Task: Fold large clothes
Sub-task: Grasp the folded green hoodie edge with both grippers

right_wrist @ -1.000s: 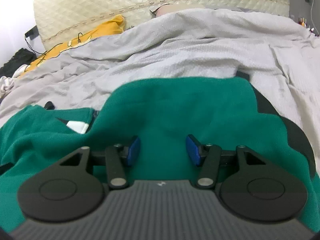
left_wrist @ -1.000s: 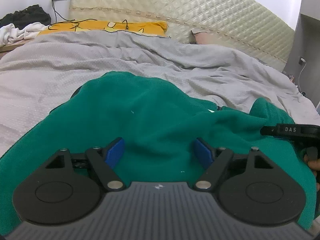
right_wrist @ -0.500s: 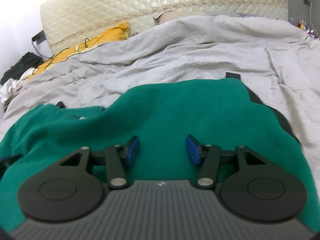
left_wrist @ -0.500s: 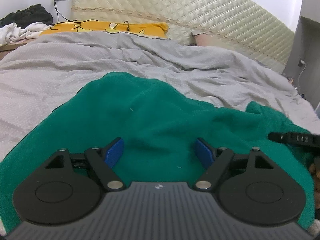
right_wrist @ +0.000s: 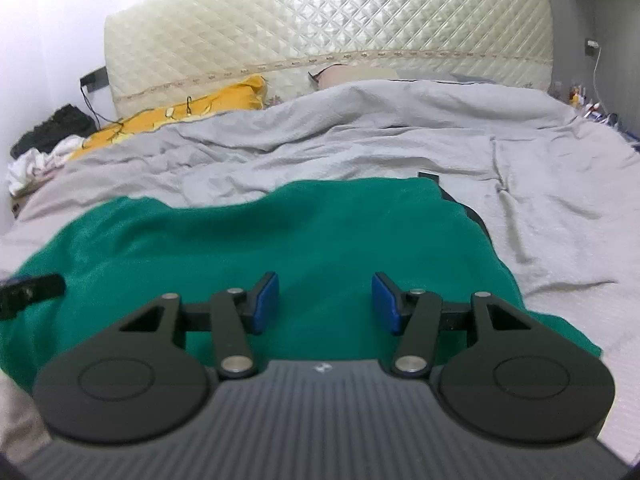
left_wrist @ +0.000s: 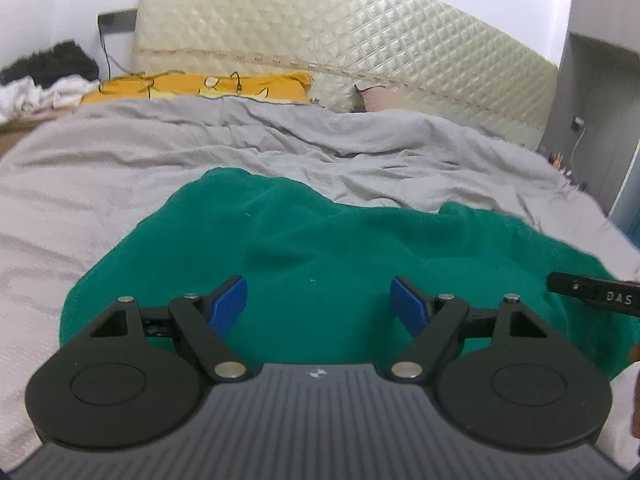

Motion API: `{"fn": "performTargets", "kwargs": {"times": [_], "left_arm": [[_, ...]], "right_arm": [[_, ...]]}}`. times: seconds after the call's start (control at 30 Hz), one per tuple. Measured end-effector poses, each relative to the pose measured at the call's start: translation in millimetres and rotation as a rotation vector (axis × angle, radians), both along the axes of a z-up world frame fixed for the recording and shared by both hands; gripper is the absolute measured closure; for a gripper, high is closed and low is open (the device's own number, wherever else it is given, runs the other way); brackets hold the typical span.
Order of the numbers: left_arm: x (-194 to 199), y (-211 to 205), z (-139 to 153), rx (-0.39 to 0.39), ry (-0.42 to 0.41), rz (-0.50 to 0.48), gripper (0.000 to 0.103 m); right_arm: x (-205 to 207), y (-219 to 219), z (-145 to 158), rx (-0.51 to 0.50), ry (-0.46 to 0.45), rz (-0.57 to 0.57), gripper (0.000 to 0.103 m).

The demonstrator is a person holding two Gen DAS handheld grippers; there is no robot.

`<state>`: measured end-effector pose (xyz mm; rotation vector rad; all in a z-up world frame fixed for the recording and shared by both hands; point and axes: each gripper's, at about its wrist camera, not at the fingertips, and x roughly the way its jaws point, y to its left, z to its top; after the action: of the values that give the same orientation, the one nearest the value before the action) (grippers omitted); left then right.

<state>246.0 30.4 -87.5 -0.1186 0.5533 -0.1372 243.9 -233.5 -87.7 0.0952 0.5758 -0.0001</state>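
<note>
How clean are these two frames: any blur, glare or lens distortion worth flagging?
Left wrist view: fisheye bends the quilted headboard; green garment slightly soft, most at its right edge; wall above washes out. Right wrist view: same bowing, blown-out white wall at upper left, dark corner vignetting, grey duvet reasonably sharp.

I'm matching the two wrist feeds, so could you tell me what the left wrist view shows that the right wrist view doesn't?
Left wrist only: the left gripper, open, with the right gripper's tip marked DAS at the right edge. Right wrist only: the right gripper, open, and a black strap at the garment's far corner. Both: the green garment on the grey duvet, yellow pillow and quilted headboard.
</note>
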Motion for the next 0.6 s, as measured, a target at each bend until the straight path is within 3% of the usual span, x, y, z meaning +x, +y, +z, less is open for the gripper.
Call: {"fn": "performTargets", "kwargs": {"times": [0.13,0.37,0.6], "left_arm": [[2,-8,-14,0.048,0.039,0.000,0.020],[9,5,-33,-0.064,0.108,0.024,0.016],[-21,31,-18,-0.210,0.138,0.038,0.017]], "right_arm": [[1,-2,-19,-0.009,0.061,0.007,0.049],[2,8,-39,-0.028,0.056,0.001,0.049],[-25,-16,-23,0.197,0.071,-0.066,0.048]]}}
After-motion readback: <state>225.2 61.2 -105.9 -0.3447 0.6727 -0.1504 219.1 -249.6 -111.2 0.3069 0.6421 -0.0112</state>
